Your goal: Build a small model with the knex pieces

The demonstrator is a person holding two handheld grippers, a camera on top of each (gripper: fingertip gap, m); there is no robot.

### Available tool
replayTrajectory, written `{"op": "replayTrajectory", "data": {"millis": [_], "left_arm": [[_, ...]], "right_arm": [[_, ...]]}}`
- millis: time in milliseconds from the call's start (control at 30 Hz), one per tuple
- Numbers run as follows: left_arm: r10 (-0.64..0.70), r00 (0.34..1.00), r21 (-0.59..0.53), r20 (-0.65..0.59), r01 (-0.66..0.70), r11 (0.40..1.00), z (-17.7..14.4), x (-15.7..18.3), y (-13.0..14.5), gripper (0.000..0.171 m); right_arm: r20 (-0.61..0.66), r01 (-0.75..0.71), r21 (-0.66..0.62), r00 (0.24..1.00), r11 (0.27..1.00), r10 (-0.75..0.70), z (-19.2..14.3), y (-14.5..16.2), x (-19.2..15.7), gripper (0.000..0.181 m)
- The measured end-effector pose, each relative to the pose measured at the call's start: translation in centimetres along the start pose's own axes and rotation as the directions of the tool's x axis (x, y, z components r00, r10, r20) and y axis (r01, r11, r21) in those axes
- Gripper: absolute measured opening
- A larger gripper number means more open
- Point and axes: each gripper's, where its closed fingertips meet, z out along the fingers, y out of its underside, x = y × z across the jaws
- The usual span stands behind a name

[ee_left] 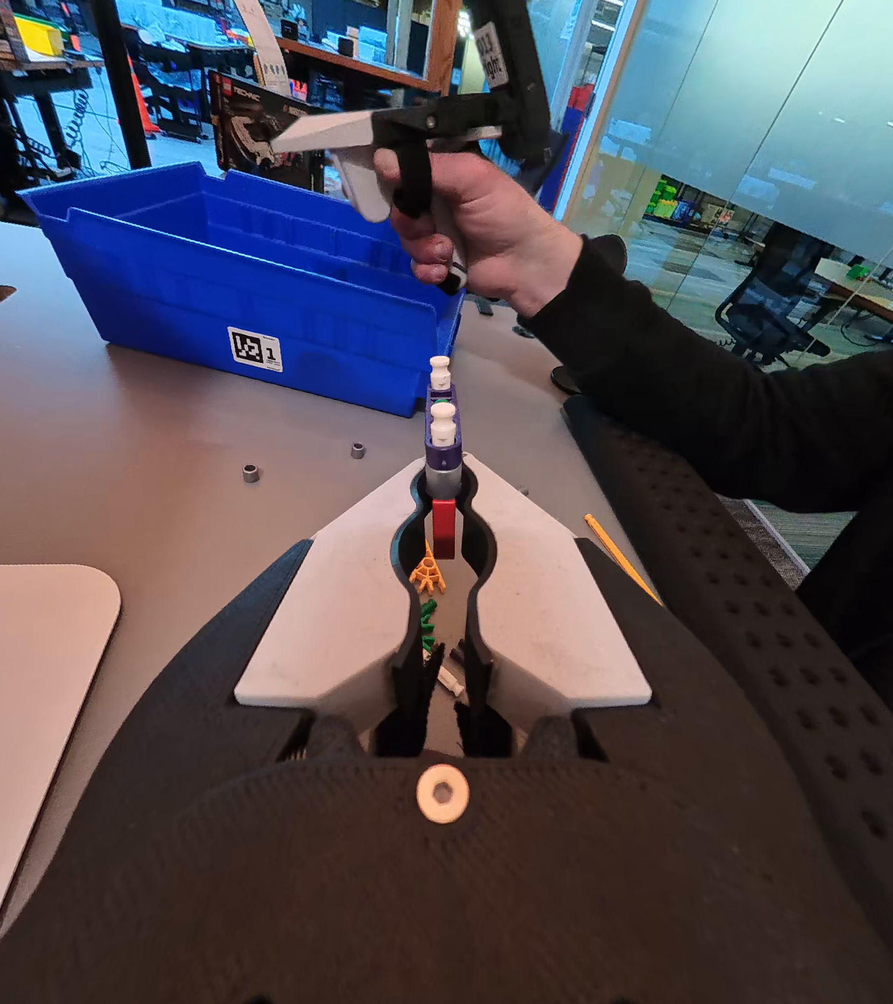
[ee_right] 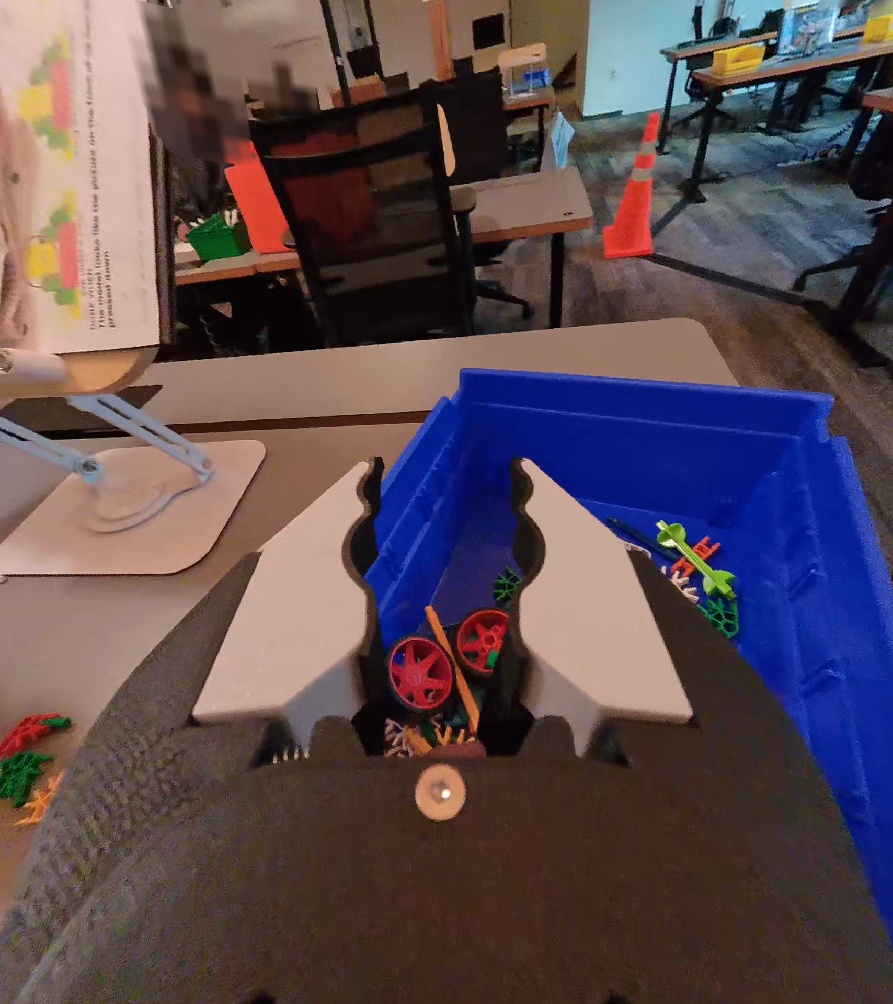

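Note:
My left gripper [ee_left: 443, 478] is shut on a small toy assembly [ee_left: 443, 451]: a grey sleeve and a red rod [ee_left: 444, 529] sit between the jaws, with a purple block and two white pegs [ee_left: 440, 372] sticking out ahead. It hangs above the grey table [ee_left: 162, 462]. My right gripper [ee_right: 447, 472] is open and empty, held over the near end of the blue bin [ee_right: 792, 543]. Under it lie two red spoked wheels [ee_right: 420, 673], an orange rod and small connectors. In the left wrist view a hand holds the right gripper [ee_left: 319, 146] above the bin [ee_left: 249, 293].
A lime green rod piece [ee_right: 697, 562] and green and orange connectors lie in the bin's right part. A stand [ee_right: 124, 516] holding an open instruction booklet is at left. Loose red, green and orange connectors [ee_right: 20, 760] lie on the table. Two small metal sleeves [ee_left: 251, 474] sit near the bin.

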Motion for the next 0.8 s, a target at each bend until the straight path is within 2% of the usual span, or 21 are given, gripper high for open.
{"op": "replayTrajectory", "data": {"millis": [67, 100, 167, 233, 300, 367, 467, 533, 633, 700, 800], "left_arm": [[0.003, 1.000, 0.000, 0.005, -0.003, 1.000, 0.0, -0.1, 0.0, 0.004], [0.005, 1.000, 0.004, 0.004, -0.005, 1.000, -0.1, 0.0, -0.1, 0.004], [0.009, 1.000, 0.016, 0.006, -0.009, 1.000, -0.2, 0.0, -0.4, 0.003], [0.019, 1.000, 0.031, 0.007, -0.019, 0.999, -0.2, 0.1, -0.7, 0.003], [0.030, 1.000, 0.056, 0.002, -0.031, 0.998, -0.4, 0.4, -1.1, 0.004], [0.048, 0.999, 0.087, 0.004, -0.048, 0.995, -0.6, 0.5, -1.7, 0.004], [0.065, 0.998, 0.122, 0.001, -0.065, 0.990, -1.0, 0.9, -2.5, 0.004], [0.067, 0.998, 0.121, -0.005, -0.066, 0.990, -1.0, 1.0, -2.5, 0.003], [0.068, 0.998, 0.122, -0.010, -0.066, 0.990, -0.9, 1.1, -2.5, 0.004], [0.079, 0.997, 0.127, -0.014, -0.076, 0.989, -0.8, 1.3, -2.5, 0.004], [0.087, 0.996, 0.160, 0.014, -0.088, 0.983, -1.1, 1.0, -3.1, 0.010]], "right_arm": [[-0.062, 0.057, 0.010, 0.996, 0.998, -0.056, -0.2, -0.4, 0.4, 0.056], [-0.075, 0.106, 0.056, 0.992, 0.993, -0.102, -0.7, -1.4, -0.2, 0.054], [-0.042, 0.210, 0.155, 0.978, 0.965, -0.206, -1.9, -3.5, -3.3, 0.050], [0.140, 0.242, 0.261, 0.948, 0.934, -0.285, -2.9, -4.5, -9.0, 0.046], [0.391, 0.201, 0.282, 0.869, 0.938, -0.304, -3.6, -3.5, -15.1, 0.043], [0.601, 0.172, 0.246, 0.745, 0.954, -0.289, -4.3, -1.5, -20.3, 0.038], [0.764, 0.228, 0.153, 0.590, 0.961, -0.262, -4.4, 2.2, -25.2, 0.042], [0.810, 0.238, 0.130, 0.535, 0.963, -0.242, -4.4, 3.6, -27.1, 0.041], [0.855, 0.250, 0.144, 0.455, 0.957, -0.248, -5.0, 4.7, -29.3, 0.029], [0.845, 0.250, 0.161, 0.465, 0.955, -0.264, -4.9, 4.6, -29.6, 0.010], [0.847, 0.195, 0.153, 0.479, 0.969, -0.230, -4.9, 3.9, -29.3, 0.008]]}}
